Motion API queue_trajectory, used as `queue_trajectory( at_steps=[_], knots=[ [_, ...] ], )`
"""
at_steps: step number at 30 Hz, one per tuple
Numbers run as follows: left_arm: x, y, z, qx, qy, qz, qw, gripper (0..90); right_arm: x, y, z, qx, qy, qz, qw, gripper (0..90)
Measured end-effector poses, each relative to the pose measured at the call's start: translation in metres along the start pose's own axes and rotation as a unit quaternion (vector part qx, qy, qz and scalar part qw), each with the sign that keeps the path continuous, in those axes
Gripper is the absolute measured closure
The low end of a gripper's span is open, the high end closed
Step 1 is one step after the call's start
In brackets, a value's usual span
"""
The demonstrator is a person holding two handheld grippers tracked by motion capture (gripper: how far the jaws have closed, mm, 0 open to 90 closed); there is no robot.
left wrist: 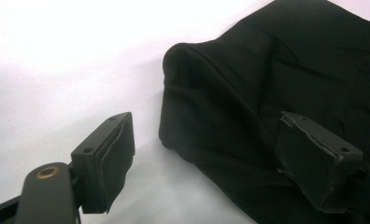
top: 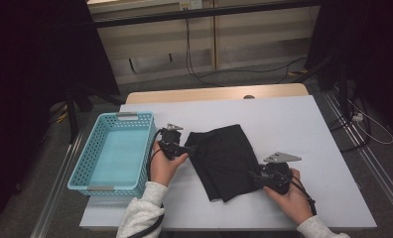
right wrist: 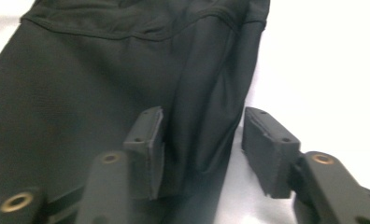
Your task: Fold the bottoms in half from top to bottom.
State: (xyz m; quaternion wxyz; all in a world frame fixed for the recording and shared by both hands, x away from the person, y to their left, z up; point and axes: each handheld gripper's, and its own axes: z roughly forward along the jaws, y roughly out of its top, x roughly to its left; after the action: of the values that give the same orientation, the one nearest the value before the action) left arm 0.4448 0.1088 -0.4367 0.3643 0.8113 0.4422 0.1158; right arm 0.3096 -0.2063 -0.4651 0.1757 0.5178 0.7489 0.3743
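A folded black cloth (top: 223,159) lies flat in the middle of the white table (top: 294,124). My left gripper (top: 188,148) is at the cloth's left edge and is open. In the left gripper view one jaw hangs over bare table and the other over the cloth (left wrist: 248,79), with the rounded fold corner between them. My right gripper (top: 254,176) is at the cloth's lower right edge, also open. In the right gripper view its jaws straddle a raised fold of the cloth (right wrist: 103,70), with the gripper (right wrist: 204,140) not closed on it.
A teal plastic basket (top: 83,158) stands at the table's left edge, close to the left hand. A wooden strip (top: 214,92) runs along the table's far side. Cables lie on the floor (top: 264,69) beyond and to the right.
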Motion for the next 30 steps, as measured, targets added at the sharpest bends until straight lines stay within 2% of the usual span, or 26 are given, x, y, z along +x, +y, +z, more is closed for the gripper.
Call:
queue_trajectory(
  at_steps=[6, 11, 20, 26, 28, 30],
  knots=[
    [0.0002, 0.0008, -0.0011, 0.0, 0.002, -0.002, 1.0, 19.3, 0.0021, -0.0008, 0.0003, -0.003, 0.002, 0.011, 0.9999, 60.1],
    [0.0004, 0.0003, -0.0008, 0.001, 0.003, -0.002, 1.0, 19.2, 0.0043, -0.0012, 0.0013, -0.004, 0.022, 0.019, 0.9996, 76.4],
    [-0.0011, 0.0011, -0.001, 0.0, -0.001, -0.002, 1.0, 19.0, 0.0063, -0.0011, 0.0017, -0.005, 0.022, 0.013, 0.9997, 79.1],
    [-0.0011, 0.0015, -0.0011, 0.0, -0.003, -0.005, 1.0, 18.5, 0.0034, -0.001, 0.0019, -0.009, 0.035, 0.024, 0.9991, 80.5],
    [-0.0001, 0.0019, -0.0021, 0.0, -0.004, -0.008, 1.0, 18.1, 0.0011, 0.0, 0.0019, -0.006, 0.043, 0.035, 0.9985, 80.7],
    [0.0011, 0.0022, -0.0026, 0.002, -0.004, -0.009, 1.0, 17.2, 0.0013, -0.0003, 0.0017, -0.008, 0.043, 0.034, 0.9985, 80.8]
  ],
)
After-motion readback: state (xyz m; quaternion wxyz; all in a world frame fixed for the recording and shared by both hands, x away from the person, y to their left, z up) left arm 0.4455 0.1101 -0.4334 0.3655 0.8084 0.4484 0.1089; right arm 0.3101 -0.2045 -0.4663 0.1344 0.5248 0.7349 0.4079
